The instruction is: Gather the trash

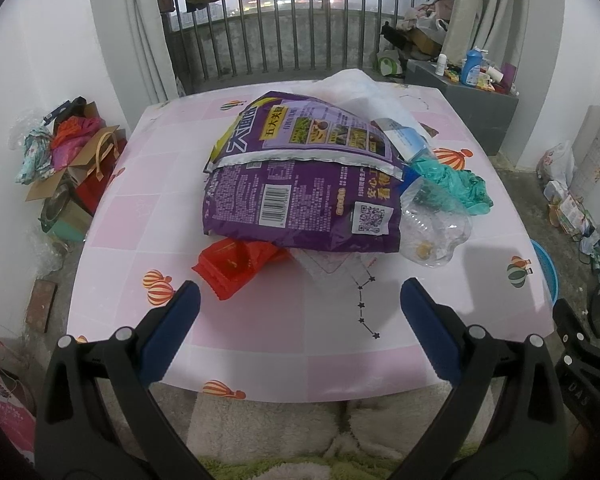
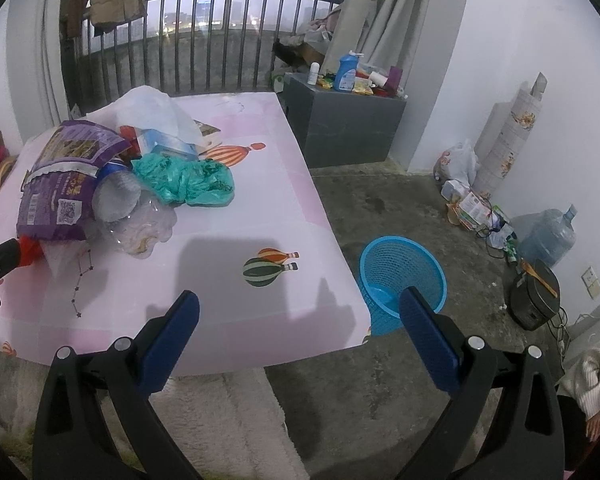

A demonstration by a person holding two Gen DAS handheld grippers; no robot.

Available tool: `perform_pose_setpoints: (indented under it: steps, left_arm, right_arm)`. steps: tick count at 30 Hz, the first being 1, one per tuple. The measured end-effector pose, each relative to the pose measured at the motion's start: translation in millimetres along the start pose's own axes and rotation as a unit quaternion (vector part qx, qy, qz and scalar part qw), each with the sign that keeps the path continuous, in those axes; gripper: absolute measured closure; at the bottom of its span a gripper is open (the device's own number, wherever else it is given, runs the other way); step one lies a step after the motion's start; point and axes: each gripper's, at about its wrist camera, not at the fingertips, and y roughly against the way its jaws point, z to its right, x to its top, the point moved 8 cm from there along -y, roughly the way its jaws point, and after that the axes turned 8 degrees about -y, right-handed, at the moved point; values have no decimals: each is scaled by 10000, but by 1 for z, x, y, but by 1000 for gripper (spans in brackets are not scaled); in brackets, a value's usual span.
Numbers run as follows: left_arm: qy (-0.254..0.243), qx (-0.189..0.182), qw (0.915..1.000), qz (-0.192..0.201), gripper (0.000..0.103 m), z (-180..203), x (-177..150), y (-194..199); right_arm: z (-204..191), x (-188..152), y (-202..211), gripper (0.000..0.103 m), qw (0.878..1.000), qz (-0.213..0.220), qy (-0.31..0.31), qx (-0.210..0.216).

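Surface (image 1: 284,320): pink cloth, carries my whole trash pile.
Purple bag (image 1: 300,200): biggest piece, dead ahead of my left tool (image 1: 300,304), long axis crosswise to it.
Bin (image 2: 400,280): on the floor beyond the purple bag's right, nearer my right tool (image 2: 300,312).
Red wrapper (image 1: 236,264): tucked under the purple bag's near edge, closest to my left tool.
Tools: both released, holding nothing.
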Motion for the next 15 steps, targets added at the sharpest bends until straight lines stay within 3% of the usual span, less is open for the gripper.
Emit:
perform_pose_setpoints:
  steps: [15]
  left_arm:
    - [57,37,10000,-62,7,-11,-4,-3]
  right_arm:
    - [-5,2,1,6,10000,3,47,49]
